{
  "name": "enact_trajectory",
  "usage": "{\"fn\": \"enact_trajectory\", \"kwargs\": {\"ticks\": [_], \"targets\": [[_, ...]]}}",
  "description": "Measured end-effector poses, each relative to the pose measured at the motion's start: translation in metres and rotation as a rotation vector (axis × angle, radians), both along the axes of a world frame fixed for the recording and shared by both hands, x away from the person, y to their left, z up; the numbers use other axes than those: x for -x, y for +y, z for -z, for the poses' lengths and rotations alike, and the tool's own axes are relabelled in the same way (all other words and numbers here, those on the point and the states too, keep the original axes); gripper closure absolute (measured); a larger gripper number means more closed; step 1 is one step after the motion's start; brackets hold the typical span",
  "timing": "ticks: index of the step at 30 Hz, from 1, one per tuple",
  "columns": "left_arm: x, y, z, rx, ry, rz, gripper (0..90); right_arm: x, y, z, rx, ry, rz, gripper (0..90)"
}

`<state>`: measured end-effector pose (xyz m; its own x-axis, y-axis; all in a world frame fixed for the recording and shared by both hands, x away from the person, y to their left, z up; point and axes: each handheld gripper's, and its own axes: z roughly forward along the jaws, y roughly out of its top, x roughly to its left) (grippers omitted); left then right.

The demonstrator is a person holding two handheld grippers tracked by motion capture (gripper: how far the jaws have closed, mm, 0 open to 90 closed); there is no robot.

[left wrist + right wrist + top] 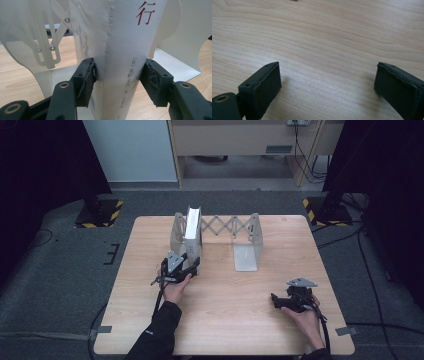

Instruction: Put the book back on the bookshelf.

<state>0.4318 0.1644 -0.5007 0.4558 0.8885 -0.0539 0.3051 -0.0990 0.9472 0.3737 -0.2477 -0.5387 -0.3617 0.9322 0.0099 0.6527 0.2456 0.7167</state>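
A white book stands upright at the left end of a white expandable metal book rack on the wooden table. My left gripper reaches the book's near edge from the front. In the left gripper view the book's spine, printed with red and black characters, stands between the jaws of that gripper. The pads sit right beside the covers, and I see no firm press on them. My right gripper rests low at the front right, its jaws wide open over bare wood.
The rack's scissor links span between its left plate and right plate, with a flat foot pointing toward me. Cables trail from both grippers off the near edge. Stands with yellow-black bases are on the floor behind.
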Motion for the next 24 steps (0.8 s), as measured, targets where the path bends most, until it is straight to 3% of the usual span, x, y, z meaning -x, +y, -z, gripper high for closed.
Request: {"fn": "enact_trajectory", "kwargs": {"ticks": [4, 7, 14, 19, 21, 24], "targets": [[-0.007, 0.000, -0.002, -0.006, 0.015, 0.004, 44.6, 0.000, 0.000, 0.000, 0.000, 0.000, 0.000, 7.4], [-0.010, 0.000, 0.000, 0.001, 0.002, 0.006, 44.3, 0.000, 0.000, 0.000, 0.000, 0.000, 0.000, 7.4], [-0.008, 0.001, -0.001, 0.013, 0.017, 0.002, 42.8, 0.000, 0.000, 0.000, 0.000, 0.000, 0.000, 7.4], [0.005, 0.004, -0.009, 0.001, 0.054, 0.031, 28.6, 0.000, 0.000, 0.000, 0.002, 0.000, -0.003, 7.4], [0.015, 0.007, -0.011, 0.008, 0.051, 0.045, 27.9, 0.000, 0.000, 0.000, 0.000, 0.000, 0.000, 7.4], [0.027, 0.012, -0.011, 0.006, 0.086, 0.058, 25.6, 0.000, 0.000, 0.000, 0.005, -0.004, -0.005, 7.6]]}}
